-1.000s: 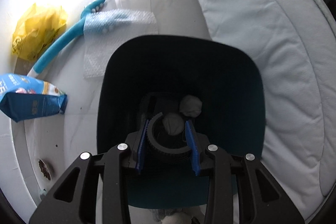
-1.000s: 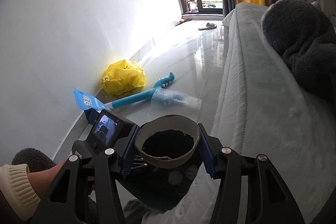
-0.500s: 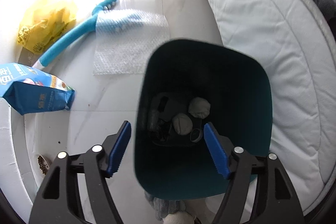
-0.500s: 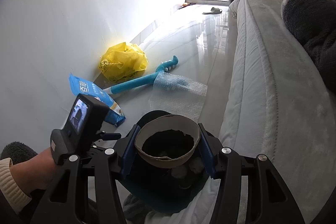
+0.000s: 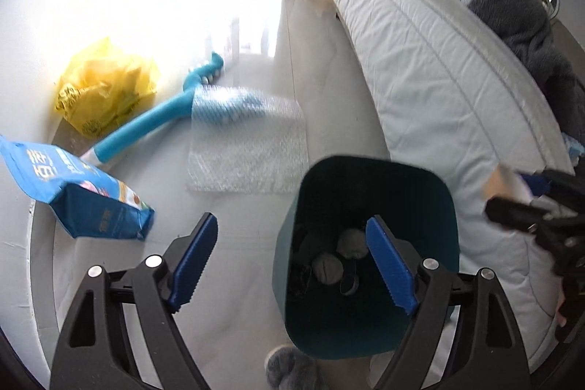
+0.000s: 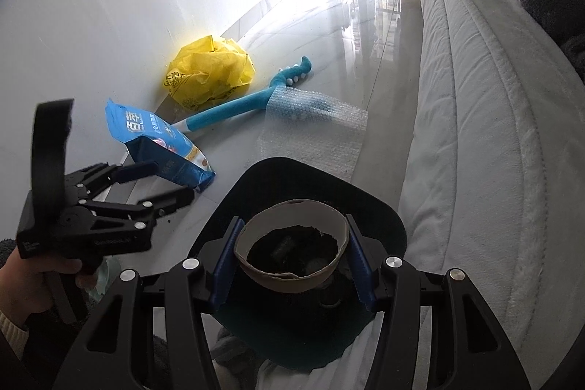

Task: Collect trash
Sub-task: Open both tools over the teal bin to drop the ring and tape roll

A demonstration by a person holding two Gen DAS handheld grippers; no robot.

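Right wrist view: right hand-held gripper (image 6: 290, 256) pinches a cardboard ring (image 6: 290, 253) above the teal bin (image 6: 380, 218); left hand-held gripper (image 5: 290, 258), jaws just opened, empty, stands spread.

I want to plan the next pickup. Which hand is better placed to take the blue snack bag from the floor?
Left. Its gripper is open and empty near the blue snack bag; the right gripper holds a cardboard ring above the teal bin.
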